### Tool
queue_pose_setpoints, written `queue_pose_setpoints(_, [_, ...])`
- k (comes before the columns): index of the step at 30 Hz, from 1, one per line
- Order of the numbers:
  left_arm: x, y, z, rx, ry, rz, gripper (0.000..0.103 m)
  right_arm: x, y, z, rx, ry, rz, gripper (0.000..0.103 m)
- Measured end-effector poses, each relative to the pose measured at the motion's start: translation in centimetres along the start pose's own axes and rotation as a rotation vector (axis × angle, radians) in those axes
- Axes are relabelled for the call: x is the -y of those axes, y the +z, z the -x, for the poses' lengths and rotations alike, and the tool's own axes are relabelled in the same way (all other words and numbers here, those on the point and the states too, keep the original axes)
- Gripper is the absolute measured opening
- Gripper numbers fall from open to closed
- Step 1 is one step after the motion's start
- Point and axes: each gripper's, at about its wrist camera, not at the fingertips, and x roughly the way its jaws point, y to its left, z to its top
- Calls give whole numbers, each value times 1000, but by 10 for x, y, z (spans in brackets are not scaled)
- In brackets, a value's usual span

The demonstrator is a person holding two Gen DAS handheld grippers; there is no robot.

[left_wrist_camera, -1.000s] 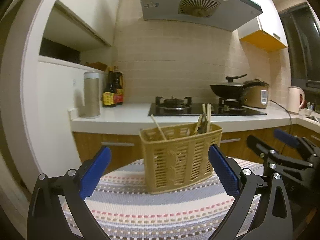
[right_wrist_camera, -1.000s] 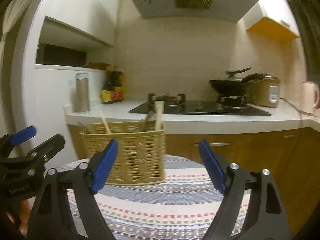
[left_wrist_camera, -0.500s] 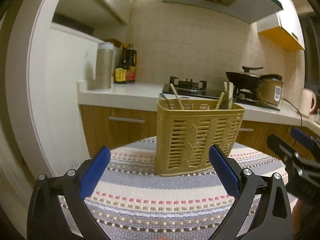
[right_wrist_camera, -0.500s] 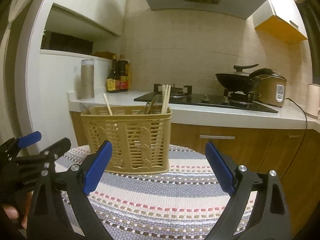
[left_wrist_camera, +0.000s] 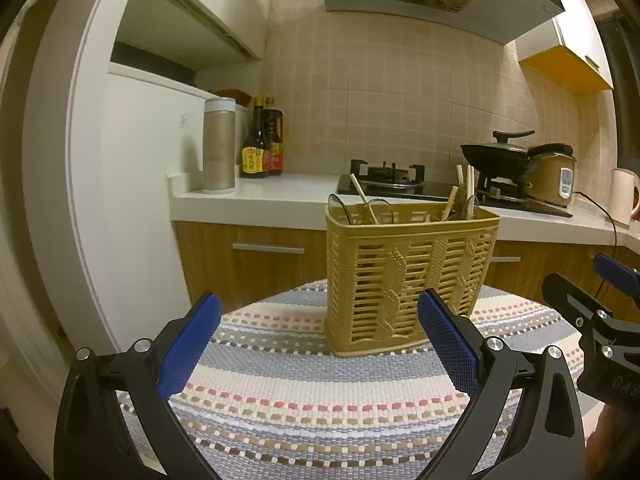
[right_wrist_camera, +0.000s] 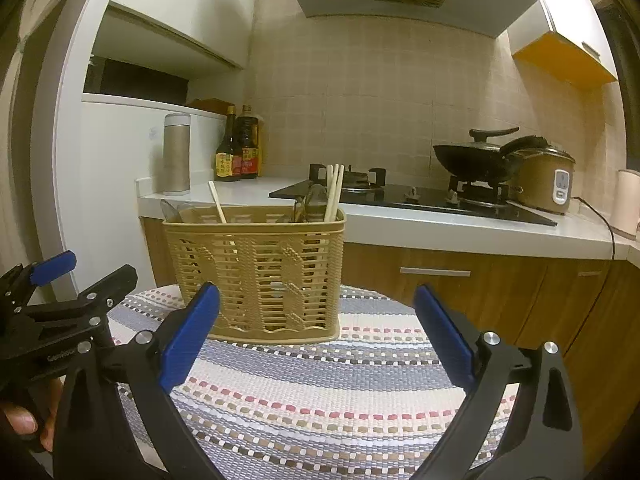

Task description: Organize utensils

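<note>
A tan slotted utensil basket (left_wrist_camera: 408, 276) (right_wrist_camera: 256, 268) stands upright on a round table under a striped woven cloth (left_wrist_camera: 304, 400) (right_wrist_camera: 320, 396). Wooden chopsticks (right_wrist_camera: 334, 192) (left_wrist_camera: 466, 186) and metal spoons (right_wrist_camera: 316, 200) stick out of its top. My left gripper (left_wrist_camera: 318, 340) hovers open just short of the basket with nothing between its blue pads. My right gripper (right_wrist_camera: 316, 332) is to the basket's right and in front of it; its jaws are still opening and nothing lies between them. Each gripper shows at the edge of the other's view.
Behind the table runs a white counter (left_wrist_camera: 260, 200) with a steel canister (left_wrist_camera: 219, 146), sauce bottles (left_wrist_camera: 262, 148), a gas hob (right_wrist_camera: 400, 196), a black wok (right_wrist_camera: 476, 158), a rice cooker (right_wrist_camera: 548, 178) and a kettle (left_wrist_camera: 624, 196). A white cabinet wall (left_wrist_camera: 132, 200) stands left.
The right gripper's jaws have spread wider. The left view has sunk and swung, so the basket sits larger and right of centre; the right gripper has barely moved.
</note>
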Motion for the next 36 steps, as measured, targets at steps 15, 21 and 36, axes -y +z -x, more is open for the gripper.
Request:
queue_pose_setpoints(15, [9, -3, 2, 3, 4, -40, 95, 3, -1, -5, -25, 2, -14, 95])
queue_pose_setpoints(21, [10, -3, 1, -2, 3, -43, 95, 1, -2, -6, -31, 0, -9, 95])
queue_pose_setpoints(36, [13, -5, 0, -5, 9, -54, 95, 8, -1, -6, -27, -8, -38, 95])
